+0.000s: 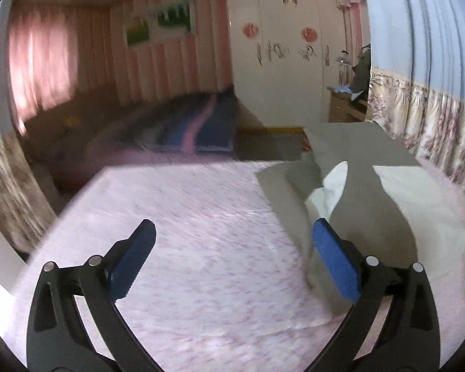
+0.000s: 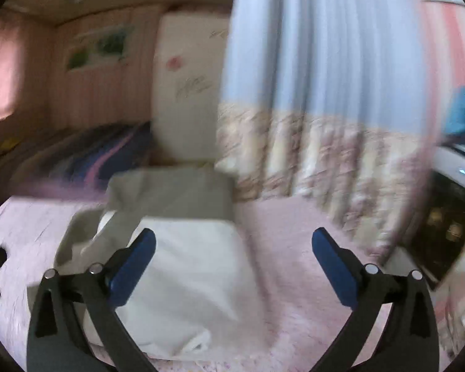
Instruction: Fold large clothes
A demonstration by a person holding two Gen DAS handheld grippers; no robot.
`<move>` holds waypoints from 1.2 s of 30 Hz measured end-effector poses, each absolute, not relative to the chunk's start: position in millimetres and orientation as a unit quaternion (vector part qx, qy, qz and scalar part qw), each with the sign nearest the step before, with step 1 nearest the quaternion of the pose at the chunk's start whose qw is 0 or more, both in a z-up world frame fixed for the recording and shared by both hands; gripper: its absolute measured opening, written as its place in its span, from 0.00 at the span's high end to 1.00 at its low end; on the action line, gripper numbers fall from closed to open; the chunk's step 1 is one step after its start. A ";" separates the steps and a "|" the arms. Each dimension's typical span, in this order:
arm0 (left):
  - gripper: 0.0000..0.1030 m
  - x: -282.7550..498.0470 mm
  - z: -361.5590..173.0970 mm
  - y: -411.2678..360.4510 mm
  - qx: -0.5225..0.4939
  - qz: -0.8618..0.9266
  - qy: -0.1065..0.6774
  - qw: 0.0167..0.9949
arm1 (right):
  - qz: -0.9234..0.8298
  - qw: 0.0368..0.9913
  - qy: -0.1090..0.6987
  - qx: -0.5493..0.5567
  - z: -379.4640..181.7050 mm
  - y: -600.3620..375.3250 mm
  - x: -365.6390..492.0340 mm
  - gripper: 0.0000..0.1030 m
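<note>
A: Right now both tools are standing wide apart, gripping nothing: the left tool [image 1: 232,260] beside the grey-and-white garment [image 1: 372,192], the right tool [image 2: 232,263] just over it.

B: So it's lying part-folded on the pink bed [image 1: 186,232], between folds?

A: Seemingly. Next they're needing a fresh edge. No readable writing; the wardrobe [image 1: 288,55] decals are blurring.

Left gripper [image 1: 234,243] (right gripper [image 2: 234,243] too) jaws spread wide.

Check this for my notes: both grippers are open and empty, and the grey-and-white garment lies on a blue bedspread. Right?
Not quite. The bedspread is pink, not blue, as the left wrist view shows. The rest holds: left gripper and right gripper open, empty; garment on it.
</note>
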State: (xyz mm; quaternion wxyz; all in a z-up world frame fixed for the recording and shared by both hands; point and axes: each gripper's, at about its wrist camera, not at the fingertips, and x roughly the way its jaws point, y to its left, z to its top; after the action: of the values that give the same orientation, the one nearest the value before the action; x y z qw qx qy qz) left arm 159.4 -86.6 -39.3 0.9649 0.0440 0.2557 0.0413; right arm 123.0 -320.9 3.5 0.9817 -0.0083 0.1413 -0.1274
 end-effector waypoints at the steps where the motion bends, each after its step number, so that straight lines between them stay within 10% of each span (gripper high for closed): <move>1: 0.03 150.5 -38.9 -86.6 0.053 0.039 0.249 0.966 | -0.079 0.988 0.135 -0.001 4.3 -317.4 110.8 0.02; 15: 0.03 14.7 -58.9 -49.8 -0.052 0.097 0.062 0.992 | -0.007 0.997 0.071 -0.036 -60.7 -282.1 -0.6 0.02; 36: 0.03 2.0 -56.3 -70.7 -0.015 0.060 0.042 0.997 | -0.004 0.994 0.092 -0.051 -62.8 -276.8 3.0 0.02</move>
State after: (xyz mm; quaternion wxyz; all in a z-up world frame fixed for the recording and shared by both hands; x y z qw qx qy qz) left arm 2.0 -70.7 -56.3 0.9972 -0.0148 0.0419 0.0600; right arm 3.0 -276.8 -62.8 0.9944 -0.0514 0.0924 -0.0038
